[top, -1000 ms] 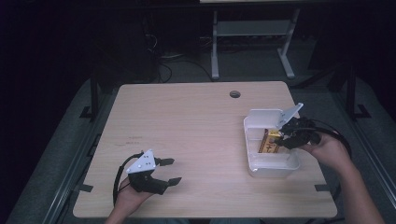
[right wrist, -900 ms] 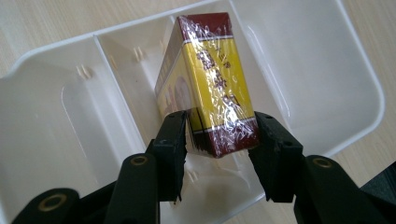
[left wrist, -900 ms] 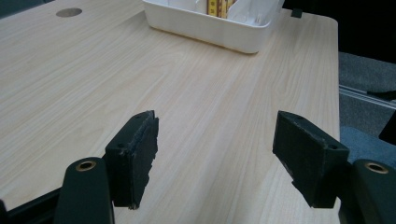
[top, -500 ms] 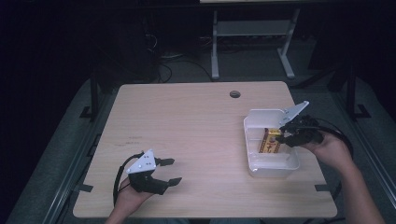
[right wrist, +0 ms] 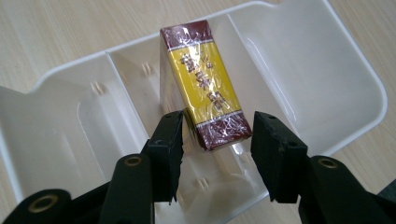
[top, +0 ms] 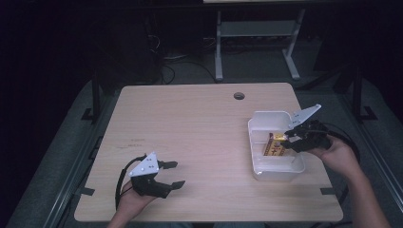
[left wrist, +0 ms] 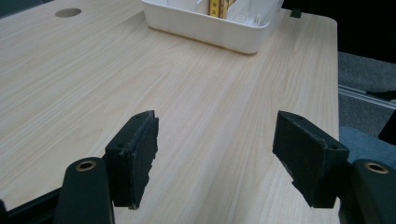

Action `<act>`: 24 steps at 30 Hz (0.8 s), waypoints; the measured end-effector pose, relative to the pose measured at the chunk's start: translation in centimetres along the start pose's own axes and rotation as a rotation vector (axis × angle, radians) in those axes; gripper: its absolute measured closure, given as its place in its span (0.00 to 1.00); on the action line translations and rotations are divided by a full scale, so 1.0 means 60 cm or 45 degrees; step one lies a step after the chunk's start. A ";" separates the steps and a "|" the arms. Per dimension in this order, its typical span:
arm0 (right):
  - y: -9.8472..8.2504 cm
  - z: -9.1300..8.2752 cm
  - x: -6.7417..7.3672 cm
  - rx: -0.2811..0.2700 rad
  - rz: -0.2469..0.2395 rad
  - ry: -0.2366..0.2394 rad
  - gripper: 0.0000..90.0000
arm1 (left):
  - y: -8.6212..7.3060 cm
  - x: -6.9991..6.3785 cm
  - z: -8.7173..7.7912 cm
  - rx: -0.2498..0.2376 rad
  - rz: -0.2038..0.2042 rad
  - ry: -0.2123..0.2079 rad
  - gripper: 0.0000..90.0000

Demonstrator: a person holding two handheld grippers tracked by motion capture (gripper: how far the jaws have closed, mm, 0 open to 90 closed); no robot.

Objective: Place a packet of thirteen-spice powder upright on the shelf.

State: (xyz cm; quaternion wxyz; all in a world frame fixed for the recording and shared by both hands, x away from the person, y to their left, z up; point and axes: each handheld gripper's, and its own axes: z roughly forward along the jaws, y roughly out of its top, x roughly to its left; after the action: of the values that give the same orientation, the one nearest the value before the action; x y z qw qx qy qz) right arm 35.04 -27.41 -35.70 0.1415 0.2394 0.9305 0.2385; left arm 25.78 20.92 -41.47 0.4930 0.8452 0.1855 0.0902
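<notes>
- Yellow-and-maroon wrapped packet (right wrist: 205, 84): lies in the white divided tray (top: 266, 116), leaning on a divider, its near end between my right gripper (right wrist: 217, 144) pads, long axis running away from them.
- Right gripper: jaws have just been opening; packet released (gaps either side).
- Left gripper (left wrist: 217, 161): spread, empty, well apart.
- Surface: pale wood table (top: 190, 123); dark room.

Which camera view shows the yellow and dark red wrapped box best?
The right gripper view: the yellow and dark red wrapped box is close, its printed label visible. The high view shows it small in the white plastic tray; the left gripper view shows a sliver.
</notes>
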 end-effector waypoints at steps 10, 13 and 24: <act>-0.004 -0.023 -0.001 -0.115 0.032 0.022 0.55 | -0.002 0.005 -0.003 0.006 -0.006 0.012 0.33; -0.004 -0.031 0.001 -0.150 0.042 0.026 0.52 | -0.004 0.010 -0.007 0.001 -0.026 0.021 0.32; -0.003 -0.064 0.022 -0.300 0.072 0.078 0.43 | -0.005 0.013 -0.011 0.022 -0.011 0.067 0.31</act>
State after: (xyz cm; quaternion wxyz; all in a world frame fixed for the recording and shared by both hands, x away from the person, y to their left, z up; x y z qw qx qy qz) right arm 32.42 -28.34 -32.76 0.1334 0.2401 0.8928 0.3572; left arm 26.22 21.90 -41.44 0.4811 0.8459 0.2029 0.1086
